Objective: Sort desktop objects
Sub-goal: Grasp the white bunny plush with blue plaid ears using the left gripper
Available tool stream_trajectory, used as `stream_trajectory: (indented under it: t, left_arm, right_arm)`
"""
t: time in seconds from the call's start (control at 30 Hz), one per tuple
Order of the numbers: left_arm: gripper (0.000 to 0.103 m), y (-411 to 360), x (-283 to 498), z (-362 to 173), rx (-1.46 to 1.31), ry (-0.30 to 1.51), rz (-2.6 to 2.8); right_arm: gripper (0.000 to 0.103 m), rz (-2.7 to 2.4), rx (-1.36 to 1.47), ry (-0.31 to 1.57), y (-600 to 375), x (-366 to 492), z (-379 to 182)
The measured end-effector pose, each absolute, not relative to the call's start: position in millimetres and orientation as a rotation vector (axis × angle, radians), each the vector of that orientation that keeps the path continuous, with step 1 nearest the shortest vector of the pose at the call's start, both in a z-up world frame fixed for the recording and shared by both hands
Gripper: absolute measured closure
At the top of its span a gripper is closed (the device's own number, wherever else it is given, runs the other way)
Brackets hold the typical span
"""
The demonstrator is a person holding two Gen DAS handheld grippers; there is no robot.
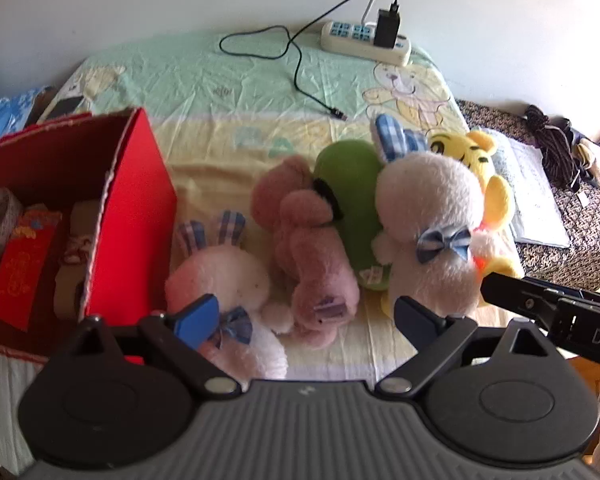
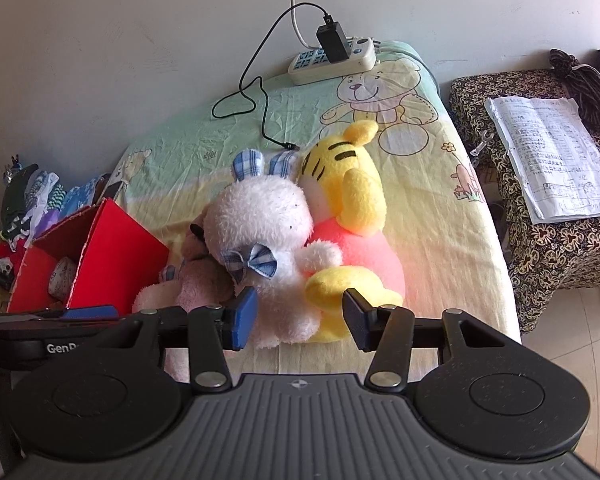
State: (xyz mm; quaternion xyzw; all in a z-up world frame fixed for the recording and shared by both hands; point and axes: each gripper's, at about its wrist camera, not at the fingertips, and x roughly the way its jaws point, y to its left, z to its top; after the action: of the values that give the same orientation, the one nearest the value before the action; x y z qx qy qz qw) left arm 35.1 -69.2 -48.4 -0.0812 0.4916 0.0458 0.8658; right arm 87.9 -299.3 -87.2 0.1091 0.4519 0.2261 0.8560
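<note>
While both grippers hang spread and empty, the white rabbit looks light and squashy (fur may slip); best pinched at its belly.

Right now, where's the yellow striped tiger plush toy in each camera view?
Left wrist view: the yellow striped tiger plush toy sits right of centre, mostly hidden behind the white rabbit plush with the blue checked bow.
Right wrist view: the tiger lies at centre, right of that rabbit, touching it.
Shared landmark: the white power strip by the wall.
</note>
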Motion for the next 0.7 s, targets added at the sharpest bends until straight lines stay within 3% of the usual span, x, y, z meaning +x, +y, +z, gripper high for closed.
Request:
stream_trajectory:
  t: [0.47,0.7]
  left_arm:
    - [0.010,-109,67,-55,-0.167,0.960,-0.137]
    - [0.022,-114,88,-73,-0.168,1.015,-0.118]
  right_arm:
    - [0.051,0.619,0.466,0.952,-318,140,-93]
    - [0.051,0.638,0.566,1.018,-321,163,-112]
